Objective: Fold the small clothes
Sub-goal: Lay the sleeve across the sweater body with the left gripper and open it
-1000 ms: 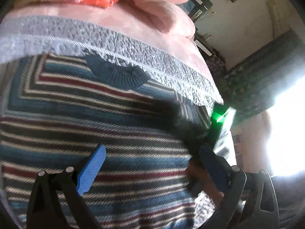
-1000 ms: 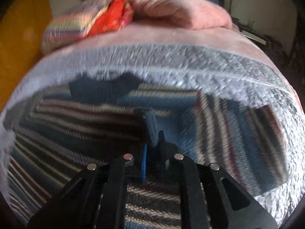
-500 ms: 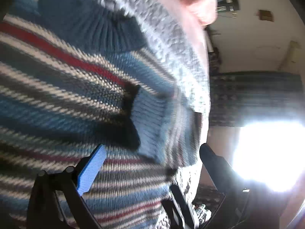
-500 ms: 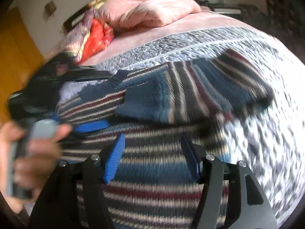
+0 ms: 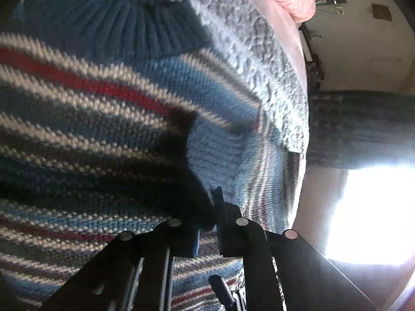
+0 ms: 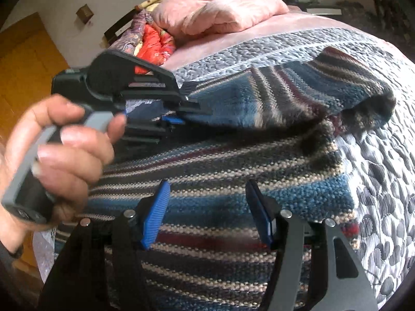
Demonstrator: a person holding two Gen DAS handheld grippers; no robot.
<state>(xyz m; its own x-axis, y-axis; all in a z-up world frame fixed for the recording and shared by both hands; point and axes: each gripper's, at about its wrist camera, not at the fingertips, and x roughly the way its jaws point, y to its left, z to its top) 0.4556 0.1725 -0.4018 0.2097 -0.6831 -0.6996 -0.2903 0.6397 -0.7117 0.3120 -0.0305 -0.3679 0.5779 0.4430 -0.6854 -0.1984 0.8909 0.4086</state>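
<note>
The left gripper [image 5: 207, 223], open half a second ago, now pinches the sleeve [image 6: 298, 96] lying across the sweater [image 6: 220, 181] on the bed [image 6: 376, 181]; right gripper [image 6: 207, 212] gapes, released.

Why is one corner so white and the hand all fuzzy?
Left wrist view: bright light from a window washes that corner out, and the sweater looks smeared. Right wrist view: the hand is blurred, and the bedspread curves from the fisheye lens.

Striped knit sweater [image 6: 233, 171] flat on bed, sleeve [image 6: 285, 98] folded across
</note>
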